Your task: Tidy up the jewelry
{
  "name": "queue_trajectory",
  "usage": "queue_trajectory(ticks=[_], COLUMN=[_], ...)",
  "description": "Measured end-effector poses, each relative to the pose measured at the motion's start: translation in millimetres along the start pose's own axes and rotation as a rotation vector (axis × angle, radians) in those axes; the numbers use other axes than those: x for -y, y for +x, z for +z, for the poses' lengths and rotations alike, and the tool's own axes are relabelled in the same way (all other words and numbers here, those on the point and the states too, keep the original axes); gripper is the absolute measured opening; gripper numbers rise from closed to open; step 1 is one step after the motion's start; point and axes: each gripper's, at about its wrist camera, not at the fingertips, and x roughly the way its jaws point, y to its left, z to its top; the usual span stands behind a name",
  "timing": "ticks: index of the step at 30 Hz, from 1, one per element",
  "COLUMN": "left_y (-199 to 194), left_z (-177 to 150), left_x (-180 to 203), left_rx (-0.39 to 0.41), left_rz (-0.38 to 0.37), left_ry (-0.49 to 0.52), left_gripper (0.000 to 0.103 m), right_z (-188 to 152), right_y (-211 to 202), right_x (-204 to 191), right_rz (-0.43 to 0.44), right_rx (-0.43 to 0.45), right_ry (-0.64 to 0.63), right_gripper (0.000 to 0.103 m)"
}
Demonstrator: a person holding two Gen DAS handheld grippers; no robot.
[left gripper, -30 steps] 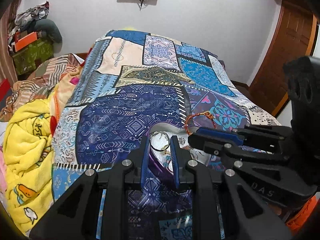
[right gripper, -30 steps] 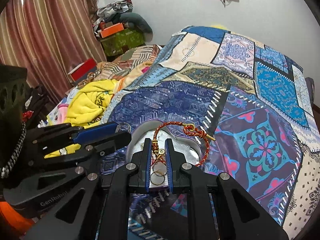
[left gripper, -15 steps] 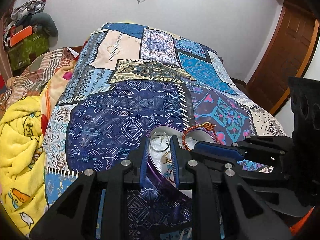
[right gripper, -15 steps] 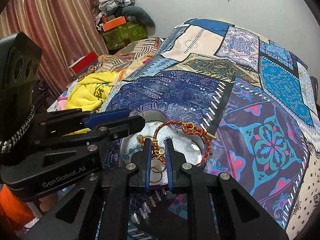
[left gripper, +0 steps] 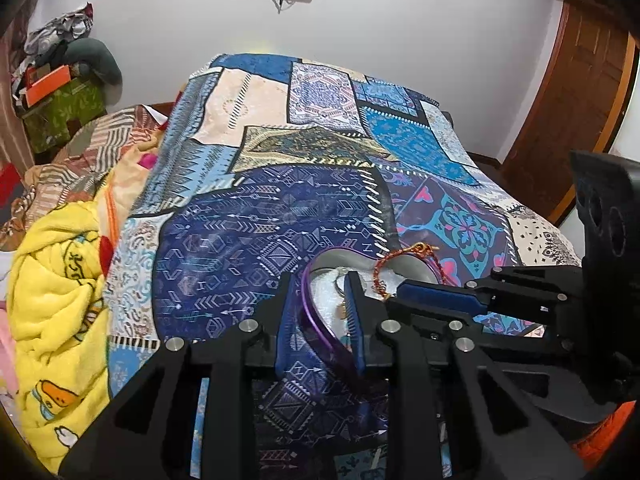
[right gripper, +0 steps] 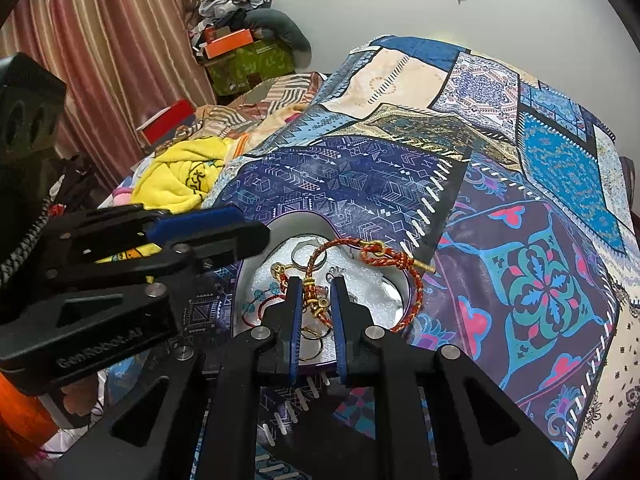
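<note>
While the left gripper point(left gripper: 320, 312) clamps the purple rim of the jewelry box point(right gripper: 402, 280) near the bedspread's point(right gripper: 360, 184) front edge, the right gripper point(right gripper: 316, 300) pinches a red-and-gold bracelet point(right gripper: 414, 280) draped over the rim, which could snag a ring point(right gripper: 306, 258) if lifted.

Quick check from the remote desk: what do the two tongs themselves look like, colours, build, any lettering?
Both tongs, left and right, are matte black plastic frames with triangular cut-outs and silver screw heads. Each finger carries a blue ribbed pad. The left one's side reads "GenRobot.AI" in raised letters, and a black-and-white braided cord hangs by its body. No sleeves show.
</note>
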Motion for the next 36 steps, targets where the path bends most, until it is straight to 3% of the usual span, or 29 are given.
queue_trajectory(ticks=[8,19,25,31,36], left_y=[-14.3,-57.6,-102.0,-163.7,-223.5], left_z=[0.8,0.1,1.6,2.7,-2.9], left_x=[-4.8,2.7,14.0,33.4,51.9], left_rx=[0.025,0.080,0.153,0.277,0.424], left_rz=[0.023,0.038,0.036,0.048,0.050], left_ry=[-0.008,-0.006,0.003,0.035,0.061], left_gripper=[0.025,0.025,0.025,0.025,0.039], right_z=[-0.4,1.9,6.9,6.6,-1.1], right_y=[-8.1,-48.6,-95.2,-160.8,-221.4], right_x=[-0.4,-6.6,-17.6,-36.9,-60.2], right_rz=[-0.021,-0.067,-0.102,-0.151,-0.192], right_rx=[0.012,0.074,0.168,0.316,0.471], right_ry=[0.000,0.012,0.013,0.014,0.013], right_gripper=[0.029,0.031,0.031,0.031,0.031])
